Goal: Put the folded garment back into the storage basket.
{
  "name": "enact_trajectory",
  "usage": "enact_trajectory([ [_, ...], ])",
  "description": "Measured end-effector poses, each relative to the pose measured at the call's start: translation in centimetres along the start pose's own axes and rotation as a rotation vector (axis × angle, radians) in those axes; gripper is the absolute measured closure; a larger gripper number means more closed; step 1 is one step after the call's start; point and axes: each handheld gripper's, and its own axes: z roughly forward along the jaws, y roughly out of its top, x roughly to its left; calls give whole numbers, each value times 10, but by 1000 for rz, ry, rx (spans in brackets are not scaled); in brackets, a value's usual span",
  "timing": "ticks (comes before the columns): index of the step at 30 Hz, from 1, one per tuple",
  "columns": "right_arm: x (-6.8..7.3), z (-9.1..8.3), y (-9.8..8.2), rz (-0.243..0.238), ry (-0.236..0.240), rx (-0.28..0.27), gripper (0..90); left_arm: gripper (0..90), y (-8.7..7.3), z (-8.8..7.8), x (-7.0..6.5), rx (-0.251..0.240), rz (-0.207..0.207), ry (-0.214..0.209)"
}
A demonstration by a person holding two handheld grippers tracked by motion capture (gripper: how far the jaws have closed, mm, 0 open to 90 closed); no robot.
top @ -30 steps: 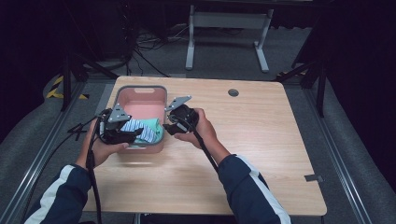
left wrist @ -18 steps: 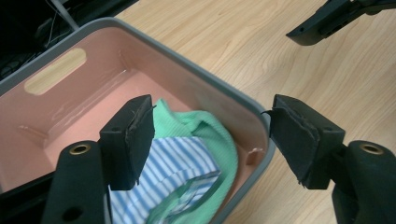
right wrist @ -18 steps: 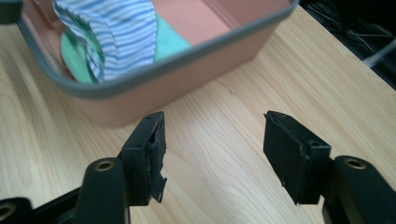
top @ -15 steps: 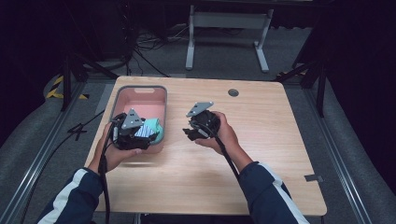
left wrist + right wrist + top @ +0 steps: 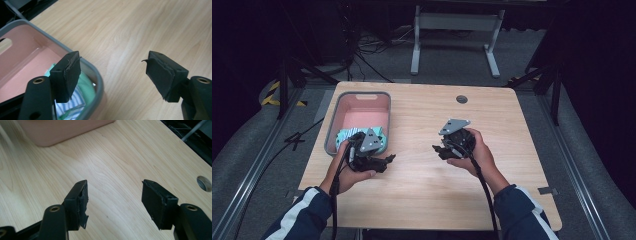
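A pink bin with a grey rim [image 5: 362, 95] stands on the left part of the wooden table [image 5: 422, 200]. A folded green and white striped cloth [image 5: 343, 135] lies in its near end. My left gripper [image 5: 389, 159] hovers just past the bin's near right corner; its jaws have just been opening and nothing is between them. In the left gripper view the gripper [image 5: 112, 58] spans bare wood, with the bin rim [image 5: 97, 80] and cloth [image 5: 86, 87] behind its left jaw. My right gripper [image 5: 437, 149] is open at mid-table. Its jaws [image 5: 115, 185] have also just been opening, over bare wood.
A round cable hole [image 5: 461, 99] sits in the table's far middle and also appears as the hole [image 5: 205, 183] in the right gripper view. The bin's pink outer wall [image 5: 62, 130] lies ahead of the right gripper. A grey metal stand [image 5: 452, 30] stands on the floor beyond the table.
Both hands have left the bin. The left one drew back to its near right corner, the right one swung out to mid-table. The cloth stays in the bin.
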Motion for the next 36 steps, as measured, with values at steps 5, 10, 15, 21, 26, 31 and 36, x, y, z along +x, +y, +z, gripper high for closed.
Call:
enact_trajectory([
  [5, -2, -10, -17, -11, -16, 15, 380, 273, -4, 8, -15, 10, 29, -30],
  [10, -2, -13, -32, -12, -20, 25, 374, 269, -9, 15, -24, 33, 57, -58],
  [15, -4, -17, -51, -10, -42, 39, 366, 259, -15, 25, -33, 58, 83, -81],
  [21, -7, -23, -74, 11, -44, 41, 352, 240, -24, 32, -39, 77, 93, -112],
  [26, -8, -26, -94, 23, -47, 52, 342, 231, -32, 37, -41, 86, 88, -132],
  [31, -11, -29, -117, 53, -39, 46, 338, 219, -41, 43, -45, 111, 96, -152],
  [36, -13, -33, -136, 80, -32, 36, 322, 207, -47, 47, -47, 122, 92, -167],
])
